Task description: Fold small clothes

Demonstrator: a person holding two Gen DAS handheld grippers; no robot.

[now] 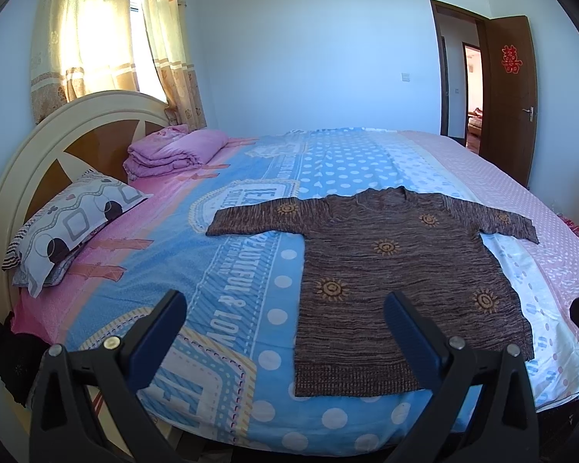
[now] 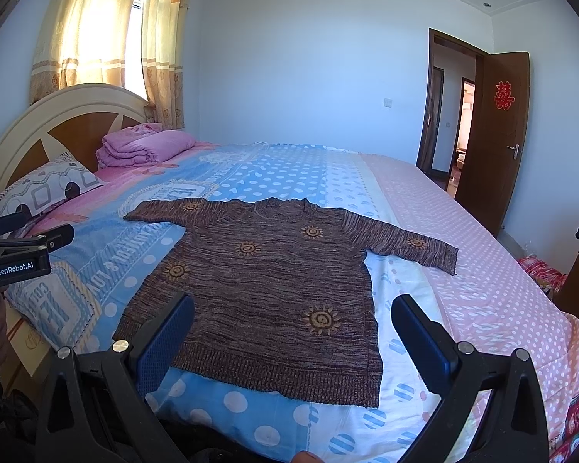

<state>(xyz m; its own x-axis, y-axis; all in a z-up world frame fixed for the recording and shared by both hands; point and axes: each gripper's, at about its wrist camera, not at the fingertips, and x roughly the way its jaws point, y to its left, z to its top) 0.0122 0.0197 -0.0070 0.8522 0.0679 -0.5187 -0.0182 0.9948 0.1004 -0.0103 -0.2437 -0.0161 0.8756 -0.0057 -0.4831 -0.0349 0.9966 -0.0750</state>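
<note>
The brown sweater (image 2: pixel 266 293) is laid flat on the bed (image 2: pixel 482 270). Nothing is folded yet. Both tools, left tool (image 1: pixel 285 332) and right tool (image 2: pixel 293 335), are held wide and empty near its hem.

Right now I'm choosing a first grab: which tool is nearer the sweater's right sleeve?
Right. The right tool hangs over the hem, below that sleeve; the left tool sits off the sweater's opposite edge.

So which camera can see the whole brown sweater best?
The right wrist view. The brown sweater lies flat on the bed, and both sleeves and nearly the whole hem show between the open fingers. In the left wrist view the sweater sits off to the right, and one finger covers part of its hem.
</note>
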